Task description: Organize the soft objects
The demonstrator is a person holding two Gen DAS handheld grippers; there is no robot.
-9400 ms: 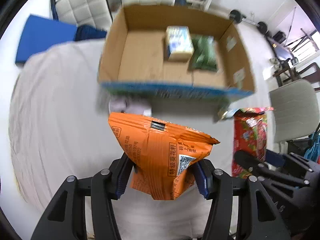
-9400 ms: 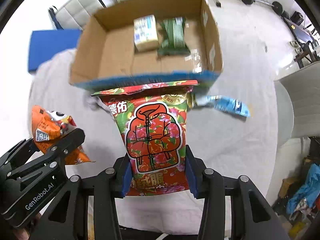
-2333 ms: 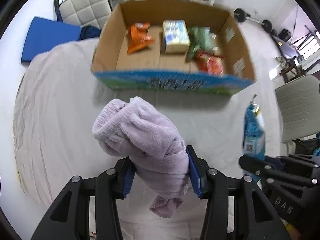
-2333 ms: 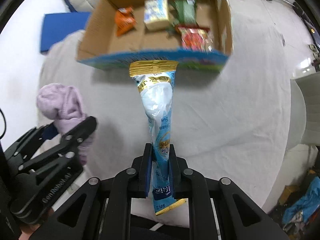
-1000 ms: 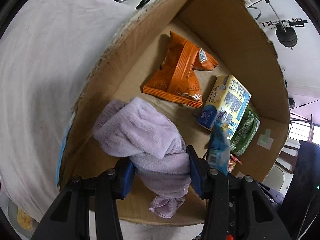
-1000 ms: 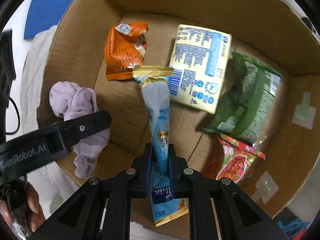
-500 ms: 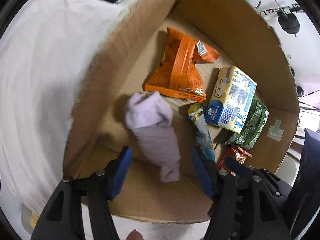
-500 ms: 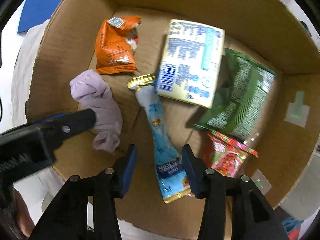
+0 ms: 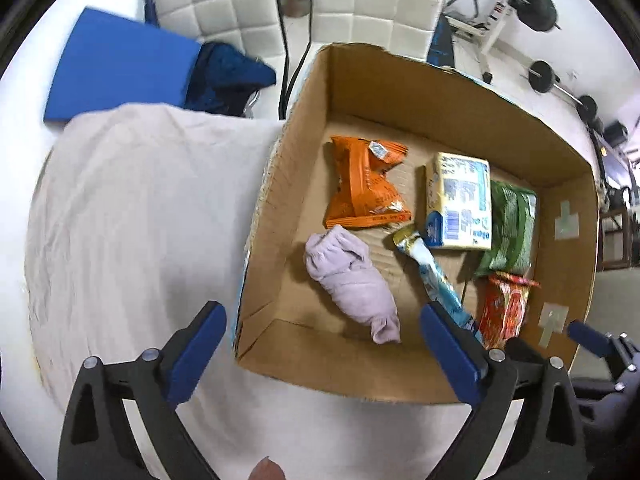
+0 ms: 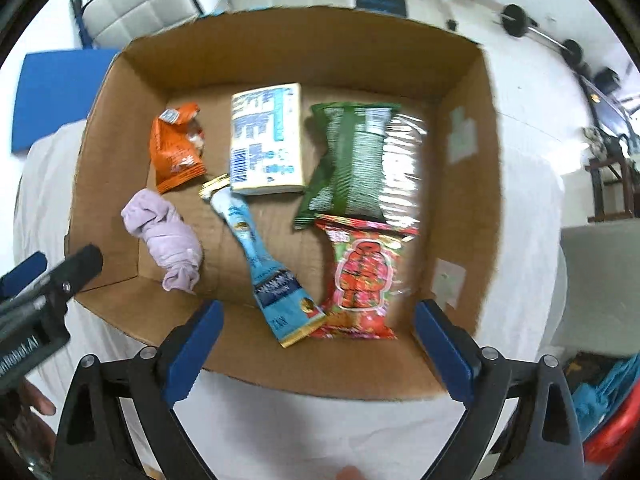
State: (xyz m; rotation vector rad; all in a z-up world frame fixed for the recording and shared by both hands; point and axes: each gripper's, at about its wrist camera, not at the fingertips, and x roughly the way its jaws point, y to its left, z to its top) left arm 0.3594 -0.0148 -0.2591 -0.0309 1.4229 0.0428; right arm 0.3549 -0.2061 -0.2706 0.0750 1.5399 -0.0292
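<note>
An open cardboard box [image 9: 280, 184] [image 10: 486, 184] sits on a white cloth. Inside lie a rolled lilac towel [image 9: 352, 284] [image 10: 168, 236], an orange snack bag [image 9: 366, 184] [image 10: 176, 146], a pale yellow carton [image 9: 460, 200] [image 10: 266, 138], a green bag [image 9: 510, 228] [image 10: 354, 164], a blue pouch [image 9: 438, 276] [image 10: 264, 260] and a red floral bag [image 9: 504, 308] [image 10: 360, 280]. My left gripper [image 9: 324, 348] is open and empty above the box's near left corner. My right gripper [image 10: 316, 340] is open and empty above the near wall.
The white cloth [image 9: 132, 220] covers the table to the left of the box. Two white padded chairs [image 9: 224, 12], a blue mat [image 9: 116, 68] and gym weights [image 9: 540, 4] stand behind. My left gripper's fingers [image 10: 48, 276] show at the right wrist view's left edge.
Both grippers have pulled back and up from the box. The towel and the blue pouch, let go half a second ago, lie still on the box floor.
</note>
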